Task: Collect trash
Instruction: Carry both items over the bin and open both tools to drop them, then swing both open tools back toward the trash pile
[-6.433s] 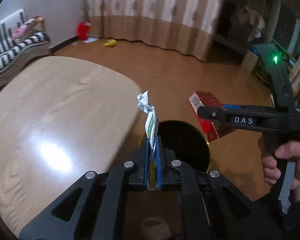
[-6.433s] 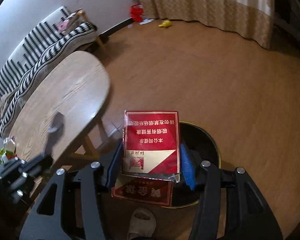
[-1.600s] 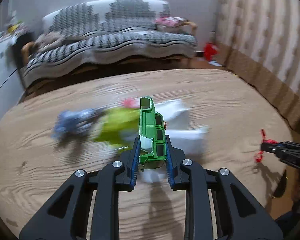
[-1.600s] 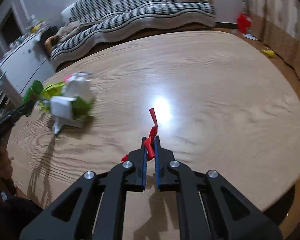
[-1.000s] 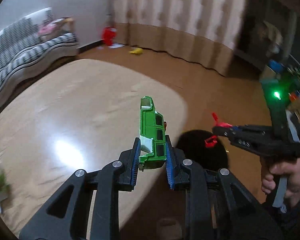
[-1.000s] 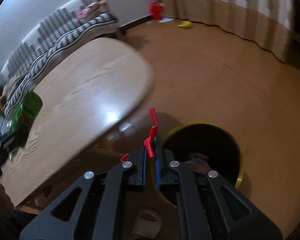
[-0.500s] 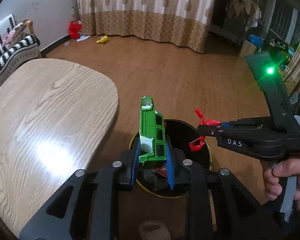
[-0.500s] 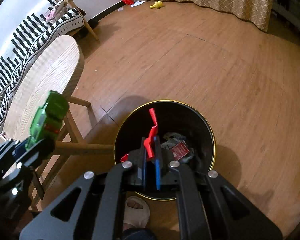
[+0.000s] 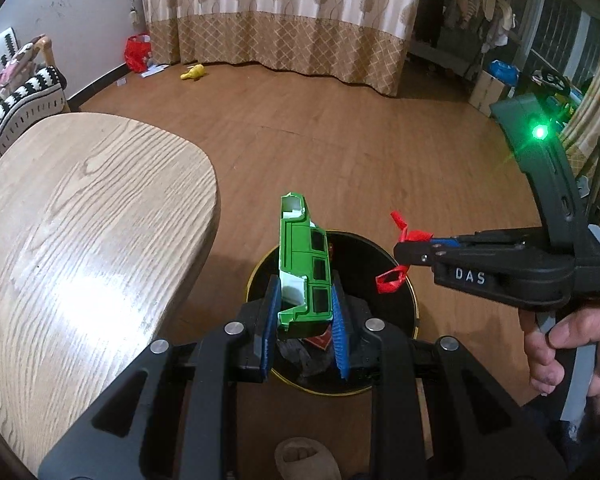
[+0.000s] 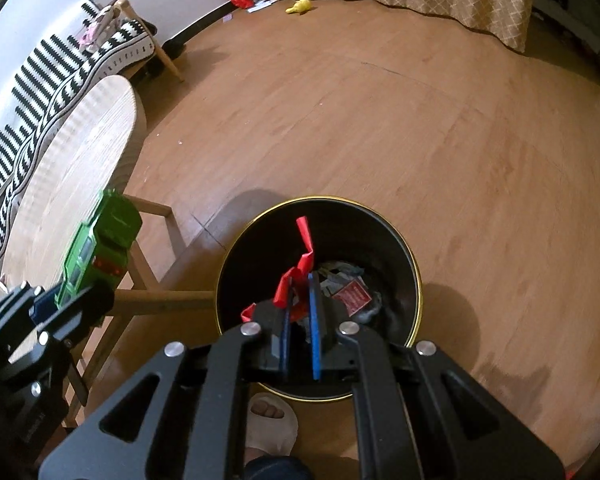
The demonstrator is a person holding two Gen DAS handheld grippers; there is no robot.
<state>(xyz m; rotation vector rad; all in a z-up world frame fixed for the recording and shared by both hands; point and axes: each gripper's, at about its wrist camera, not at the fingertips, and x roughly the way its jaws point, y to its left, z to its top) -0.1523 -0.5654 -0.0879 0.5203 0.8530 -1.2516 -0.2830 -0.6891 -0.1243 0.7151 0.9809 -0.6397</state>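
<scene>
My left gripper [image 9: 305, 300] is shut on a green plastic toy-car shell [image 9: 304, 264], which stands up between its blue pads above the near side of a round black bin with a gold rim [image 9: 414, 294]. From the right wrist view the same green shell [image 10: 100, 248] hangs left of the bin [image 10: 416, 280]. My right gripper [image 10: 300, 280] is shut on a red ribbon scrap [image 10: 305, 256] directly over the bin's opening. In the left wrist view the right gripper [image 9: 404, 250] holds the ribbon [image 9: 392, 280] over the bin's right edge. Crumpled wrappers and a red packet [image 10: 354, 294] lie inside the bin.
An oval wooden table [image 9: 80, 220] stands left of the bin, its legs [image 10: 156, 300] close to the rim. A striped sofa [image 10: 52, 68] runs behind it. A slippered foot [image 10: 270, 420] rests by the bin's near edge. Open wooden floor, curtains [image 9: 284, 20] and small red and yellow items lie beyond.
A second ago both grippers were swinging off the table toward the bin. Now both hang over it with the green shell and the red ribbon still held; since half a second ago nothing has shifted.
</scene>
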